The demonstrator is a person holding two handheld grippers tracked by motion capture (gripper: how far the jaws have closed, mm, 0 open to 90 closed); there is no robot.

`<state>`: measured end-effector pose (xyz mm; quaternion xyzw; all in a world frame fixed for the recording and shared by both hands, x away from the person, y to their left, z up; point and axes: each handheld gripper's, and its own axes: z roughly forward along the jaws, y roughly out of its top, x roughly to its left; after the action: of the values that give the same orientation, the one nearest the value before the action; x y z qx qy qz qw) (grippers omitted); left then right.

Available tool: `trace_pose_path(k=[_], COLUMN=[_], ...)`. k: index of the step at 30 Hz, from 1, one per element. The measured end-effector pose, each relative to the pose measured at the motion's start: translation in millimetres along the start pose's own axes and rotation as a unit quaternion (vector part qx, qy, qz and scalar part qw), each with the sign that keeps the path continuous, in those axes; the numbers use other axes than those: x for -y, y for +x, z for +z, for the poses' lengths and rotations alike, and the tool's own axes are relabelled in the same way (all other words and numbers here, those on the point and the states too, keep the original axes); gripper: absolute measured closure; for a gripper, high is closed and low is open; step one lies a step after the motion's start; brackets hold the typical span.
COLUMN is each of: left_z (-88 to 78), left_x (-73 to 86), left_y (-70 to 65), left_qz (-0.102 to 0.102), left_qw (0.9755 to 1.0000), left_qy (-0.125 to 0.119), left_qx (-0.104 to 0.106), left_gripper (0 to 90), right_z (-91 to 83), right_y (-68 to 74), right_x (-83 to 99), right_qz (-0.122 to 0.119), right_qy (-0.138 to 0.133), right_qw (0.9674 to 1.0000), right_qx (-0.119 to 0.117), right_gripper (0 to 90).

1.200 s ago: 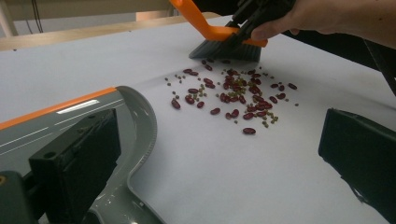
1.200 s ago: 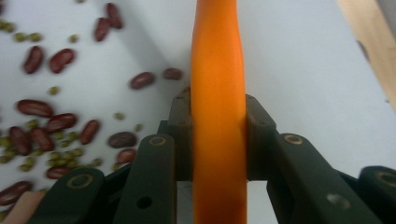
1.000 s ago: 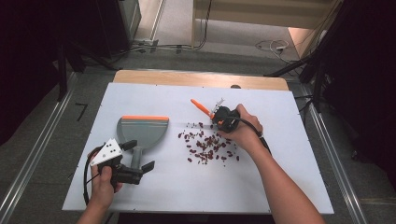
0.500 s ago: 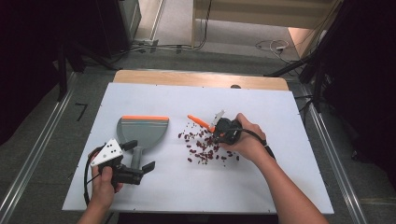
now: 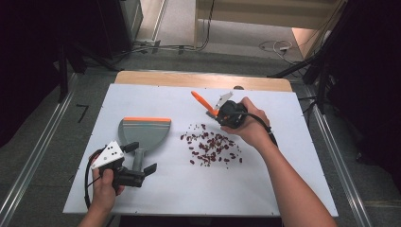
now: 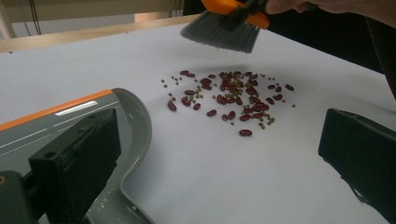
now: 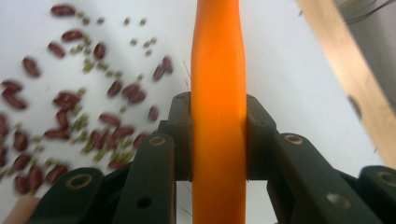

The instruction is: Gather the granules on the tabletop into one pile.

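A white table (image 5: 265,189) fills the middle of the high view, with a person's forearms coming in from the bottom edge. Right of centre, the right gripper (image 5: 218,112) is clamped on the orange handle of a small brush (image 5: 202,101), jaws pressed tight against both sides of it (the right gripper view shows the handle (image 7: 218,112) squeezed between the black pads). The brush is lifted off the table, just above and behind a scatter of red beans (image 5: 210,147) and small greenish ones lying at the centre of the frame. In the left gripper view the grey bristles (image 6: 219,33) hang in the air at the top, clear of the beans (image 6: 233,100). At lower left, the left gripper (image 5: 138,158) has its jaws spread wide on either side of the handle of a grey dustpan (image 5: 144,134) with an orange edge, not gripping it; the pan lies flat to the left of the beans, near but apart. The step looks like a sweeping stroke being set up. Next the bristles should come down beyond the beans and draw them leftward, and the pan probably needs gripping and steadying first.
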<state>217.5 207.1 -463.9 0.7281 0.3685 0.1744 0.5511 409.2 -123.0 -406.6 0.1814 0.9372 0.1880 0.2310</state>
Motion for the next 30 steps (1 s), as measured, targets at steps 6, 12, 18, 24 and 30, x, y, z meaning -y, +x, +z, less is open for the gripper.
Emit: trace_pose_path(k=[6,12,18,24,30], left_z=[-0.3,0.4,-1.3,-0.8,1.7], left_x=[1.0,1.8,2.3,1.8,2.3], left_y=[2.0,3.1,6.1,5.4,4.2], left_qz=[-0.002,-0.003,-0.012,-0.012,-0.01], left_qw=[1.0,1.0,0.9999,0.9999,0.9999], left_qy=[0.001,0.002,-0.003,-0.001,0.005], left_qx=[0.0,0.001,0.002,0.001,0.003], left_gripper=[0.0,0.0,0.0,0.0,0.0], right_z=[28.2,58.7,64.1,59.8,50.1], right_y=[4.6,15.0,33.3,50.9,60.8], right_x=[-28.5,-49.5,-52.0,-39.5,-30.2], right_qz=[-0.059,-0.128,-0.141,-0.162,-0.183], right_qy=[0.018,0.019,0.035,0.031,0.027], right_qw=[0.9981,0.9914,0.9892,0.9858,0.9816], right_qx=[0.006,0.018,-0.022,-0.029,-0.048], right_gripper=[68.7,68.7,68.2,67.6,67.4])
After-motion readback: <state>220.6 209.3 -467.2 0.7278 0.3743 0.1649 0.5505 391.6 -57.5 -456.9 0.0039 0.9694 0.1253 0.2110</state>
